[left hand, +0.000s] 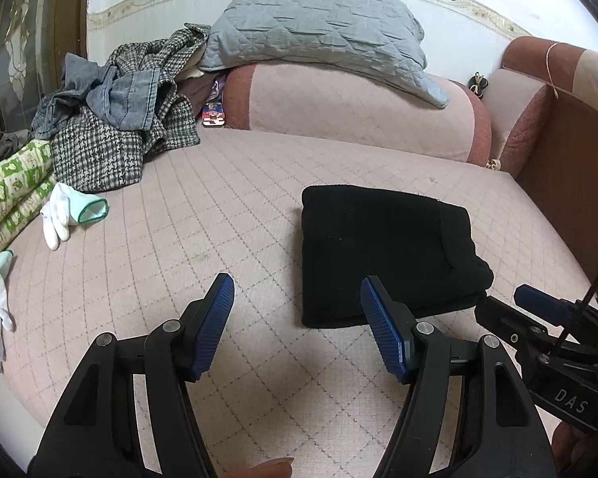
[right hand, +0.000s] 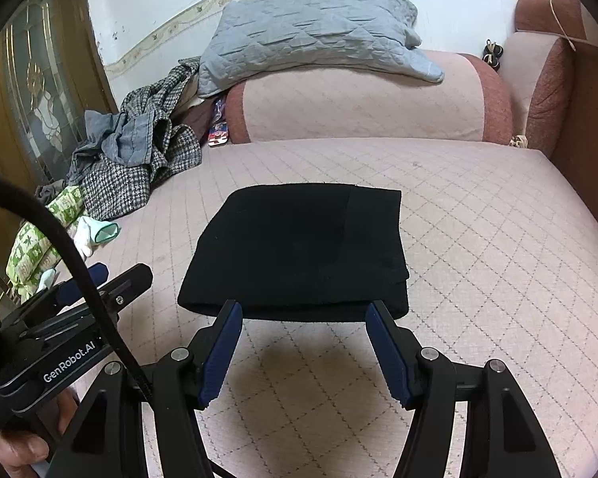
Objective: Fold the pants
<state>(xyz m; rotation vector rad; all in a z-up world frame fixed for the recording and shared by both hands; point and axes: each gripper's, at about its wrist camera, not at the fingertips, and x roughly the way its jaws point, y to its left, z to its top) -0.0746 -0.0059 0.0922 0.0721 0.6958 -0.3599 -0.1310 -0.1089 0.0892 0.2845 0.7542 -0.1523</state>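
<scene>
The black pants (right hand: 299, 251) lie as a compact folded square on the quilted bed (right hand: 478, 239), at twelve o'clock from the spread, empty right gripper (right hand: 303, 348), while the left gripper (left hand: 297, 328), likewise spread and empty, hangs beside, suggesting folding is finished.

Left gripper (left hand: 297, 290): jaws spread wide, nothing between the blue pads, tilted downward
Right gripper (right hand: 303, 312): jaws apart, pads gripping nothing, tilted downward
Spacing: the two grippers side by side, near each other, not touching
Hand (right hand: 18, 448): fingers wrapped on the left gripper's handle
</scene>
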